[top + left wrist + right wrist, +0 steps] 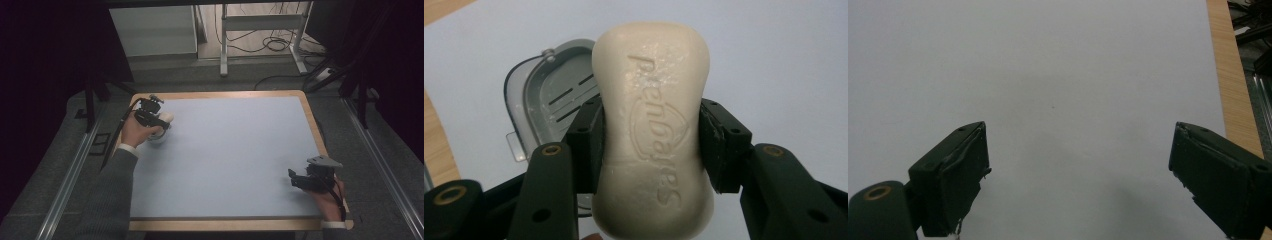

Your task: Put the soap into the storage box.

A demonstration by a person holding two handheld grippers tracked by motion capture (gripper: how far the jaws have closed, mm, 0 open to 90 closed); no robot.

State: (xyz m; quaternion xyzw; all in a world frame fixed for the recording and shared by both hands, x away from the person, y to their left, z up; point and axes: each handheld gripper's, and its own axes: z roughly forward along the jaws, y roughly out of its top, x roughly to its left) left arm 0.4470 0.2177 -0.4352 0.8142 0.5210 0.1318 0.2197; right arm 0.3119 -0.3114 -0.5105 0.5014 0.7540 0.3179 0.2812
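One soap bar [651, 130] in L tongs [651, 145], dish [544, 95] maybe below

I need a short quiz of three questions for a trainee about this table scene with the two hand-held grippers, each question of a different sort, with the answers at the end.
1. True or false: the left gripper holds the soap bar between its jaws.
2. Multiple choice: the grey soap dish is A) holding the soap, B) without soap, lying on the blue mat, C) in the right gripper.
3. Short answer: how do the jaws of the right gripper stand?

Key
1. True: the jaws press on the two sides of the bar.
2. B.
3. Wide apart, with nothing between them, above the mat.
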